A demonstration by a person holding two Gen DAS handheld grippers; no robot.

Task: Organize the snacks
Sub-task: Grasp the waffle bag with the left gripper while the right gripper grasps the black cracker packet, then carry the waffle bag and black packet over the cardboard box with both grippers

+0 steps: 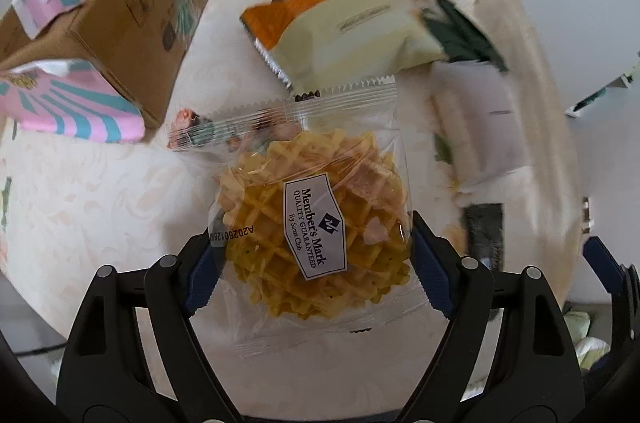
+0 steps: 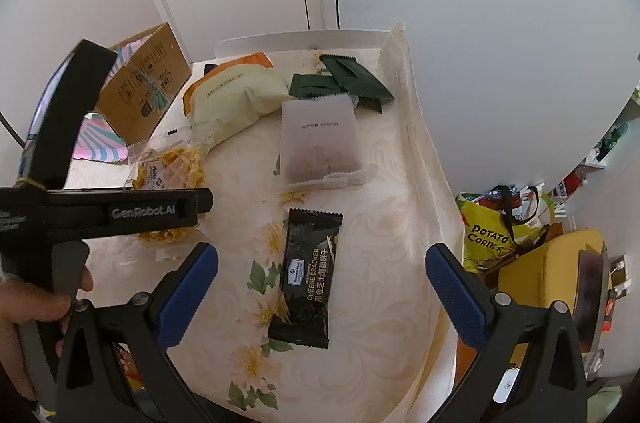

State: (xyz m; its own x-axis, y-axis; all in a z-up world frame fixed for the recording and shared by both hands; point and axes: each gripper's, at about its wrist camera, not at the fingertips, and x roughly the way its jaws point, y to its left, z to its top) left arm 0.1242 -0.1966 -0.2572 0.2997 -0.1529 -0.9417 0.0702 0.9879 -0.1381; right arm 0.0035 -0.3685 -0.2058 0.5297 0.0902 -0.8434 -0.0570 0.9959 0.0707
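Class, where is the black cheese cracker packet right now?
In the right wrist view, the black cheese cracker packet lies on the floral tablecloth, between the open right gripper fingers, below the frosted white pouch.

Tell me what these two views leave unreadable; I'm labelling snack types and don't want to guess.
- Cardboard box contents: left wrist view shows only its outside; the frame edge crops it.
- Dark green packets: right wrist view, print too small.
- Frosted pouch: contents only a brown blur.
- Waffle packet: partly hidden behind the left gripper.

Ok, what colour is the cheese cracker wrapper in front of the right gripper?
Black with white lettering: the cheese cracker wrapper shows best in the right wrist view.
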